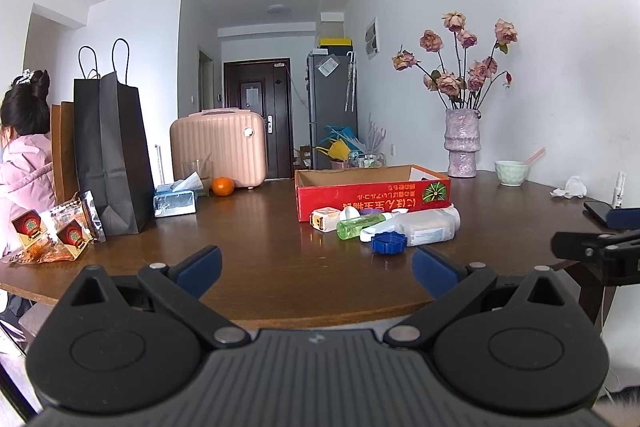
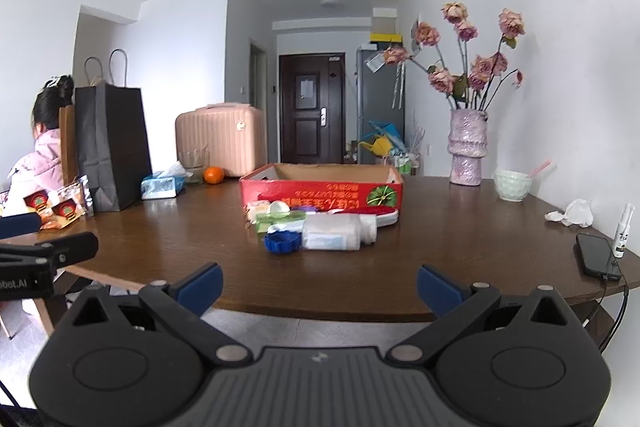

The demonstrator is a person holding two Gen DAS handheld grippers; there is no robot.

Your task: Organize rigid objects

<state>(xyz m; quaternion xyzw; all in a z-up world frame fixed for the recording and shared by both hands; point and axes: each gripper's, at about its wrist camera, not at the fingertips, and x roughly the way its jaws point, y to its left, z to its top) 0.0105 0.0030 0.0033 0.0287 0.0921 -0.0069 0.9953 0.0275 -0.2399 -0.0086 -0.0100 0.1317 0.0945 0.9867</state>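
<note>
Since nothing is held yet, the step in hand reads as the first reach toward the pile.

Left hand-held gripper (image 1: 316,269): fingers wide apart, empty, hanging just off the near edge of the table (image 1: 256,259).

Right hand-held gripper (image 2: 320,287): fingers likewise spread, nothing between them, also just short of the near edge.

Pile: a blue cap (image 2: 282,242), a clear jar (image 2: 338,231) lying on its side, a green bottle (image 1: 358,227) and a small carton (image 1: 325,219) crowd together toward the middle of the table, touching or nearly so.

Box: the red cardboard box (image 2: 320,193) stands open-topped right behind the pile, toward the far edge; it looks the likely place for everything.

First pick: the blue cap sits nearest the near edge and clear on its front side, so it seems the easiest start.

Approach: come in low and level, one finger on each side of the cap, and close only once both sides are framed.

Jar: round and on its side, it will probably roll if nudged; grip it across the body, not the ends.

Watch for: the phone (image 2: 596,255) and small spray bottle (image 2: 624,231) at the right edge, well apart from the pile but near the right arm's swing.
</note>
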